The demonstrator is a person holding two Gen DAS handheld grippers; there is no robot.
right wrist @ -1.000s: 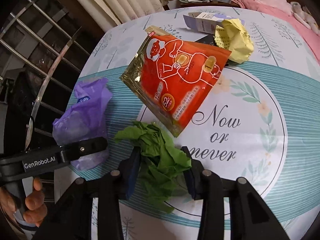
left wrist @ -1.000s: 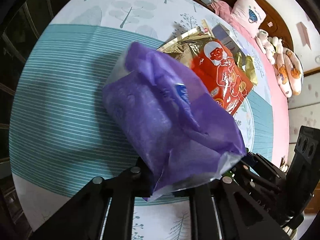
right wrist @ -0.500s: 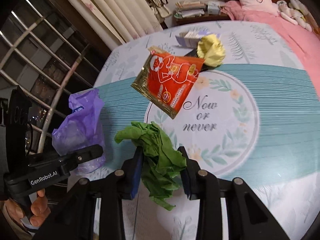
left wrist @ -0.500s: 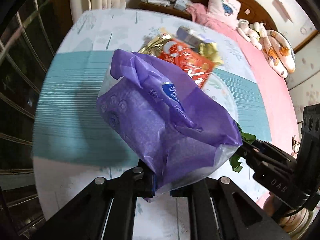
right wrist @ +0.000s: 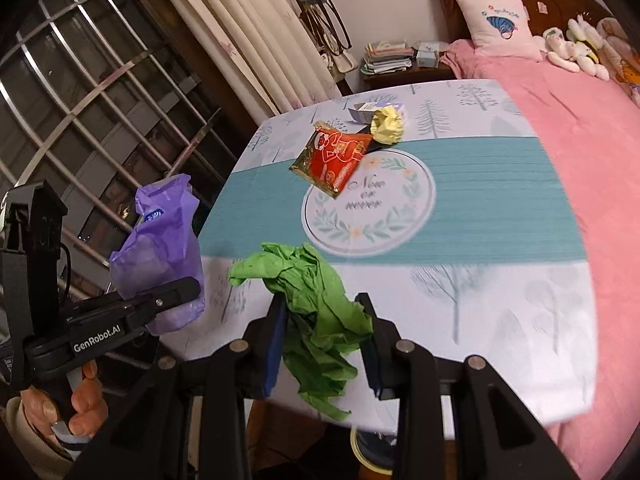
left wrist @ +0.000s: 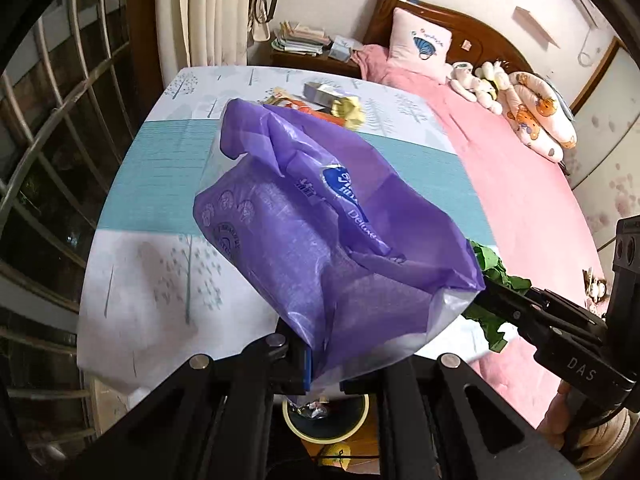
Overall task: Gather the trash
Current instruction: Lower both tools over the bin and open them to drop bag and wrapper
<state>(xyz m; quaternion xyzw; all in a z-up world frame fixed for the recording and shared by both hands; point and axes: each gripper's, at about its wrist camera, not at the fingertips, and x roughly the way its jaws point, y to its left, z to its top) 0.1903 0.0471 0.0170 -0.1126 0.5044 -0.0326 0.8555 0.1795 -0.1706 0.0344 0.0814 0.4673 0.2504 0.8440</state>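
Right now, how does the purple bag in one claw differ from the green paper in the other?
The purple bag is smooth, glossy printed plastic; the green paper is matte, plain and crumpled. The bag looks bulkier than the paper. The left gripper pinches the bag's thin edge, while the right gripper clamps a thicker wad. Both are lifted off the table.

"GenRobot.AI" on left tool [right wrist: 176, 300], "DAS" on right tool [left wrist: 486, 300]

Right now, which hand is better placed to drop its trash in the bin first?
Left, probably. Its gripper holds the purple bag directly above the bin. The right gripper, with the green paper, sits beside the bin's rim.
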